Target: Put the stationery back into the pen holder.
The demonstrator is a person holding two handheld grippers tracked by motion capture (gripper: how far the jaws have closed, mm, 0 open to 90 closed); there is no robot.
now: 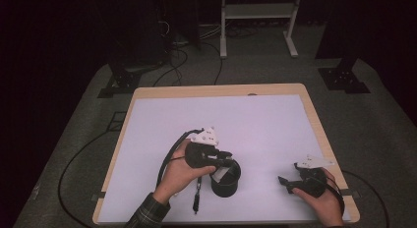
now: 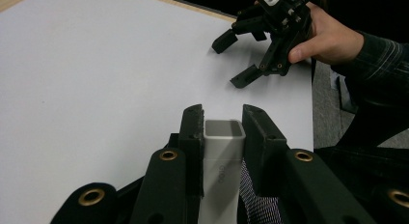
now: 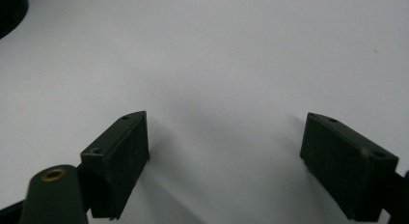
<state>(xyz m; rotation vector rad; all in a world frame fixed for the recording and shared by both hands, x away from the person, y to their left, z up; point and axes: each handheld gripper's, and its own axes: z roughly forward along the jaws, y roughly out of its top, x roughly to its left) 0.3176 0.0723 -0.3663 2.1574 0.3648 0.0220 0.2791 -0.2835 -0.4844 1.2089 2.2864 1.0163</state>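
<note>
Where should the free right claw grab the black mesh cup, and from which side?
Take the cup by its open rim on the right-hand wall, coming in from the right. It stands upright, and the left claw holds a grey bar over its left side. The right claw is open, on that side.

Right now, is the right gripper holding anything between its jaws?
No: in the right gripper view the right gripper has its jaws spread wide with just the bare white table surface between them.
</note>
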